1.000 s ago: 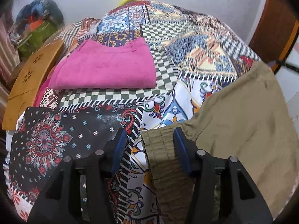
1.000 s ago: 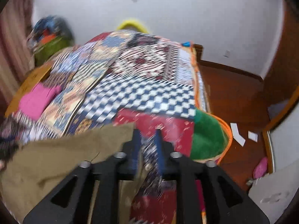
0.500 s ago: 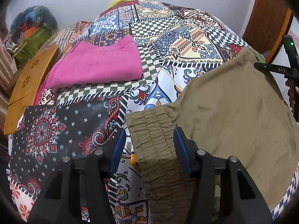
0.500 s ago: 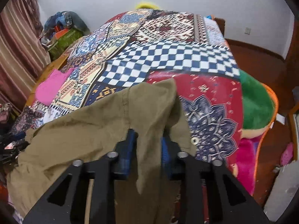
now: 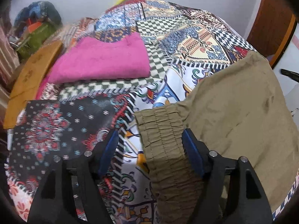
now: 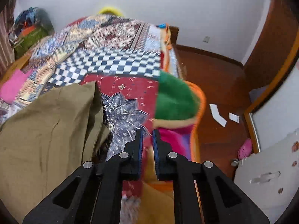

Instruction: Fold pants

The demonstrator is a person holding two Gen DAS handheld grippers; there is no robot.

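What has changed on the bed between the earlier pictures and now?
The right gripper let go of the olive pants and swung off to their right; its jaws have just been closing, with nothing between them. The left gripper has just been opening wider around the elastic waistband. The folded pink garment stayed in its place.

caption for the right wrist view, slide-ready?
Right gripper, jaws shut and empty, over the patchwork bedspread beside the olive pants.

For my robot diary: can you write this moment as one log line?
left gripper: open, astride olive pants waistband | right gripper: shut, empty
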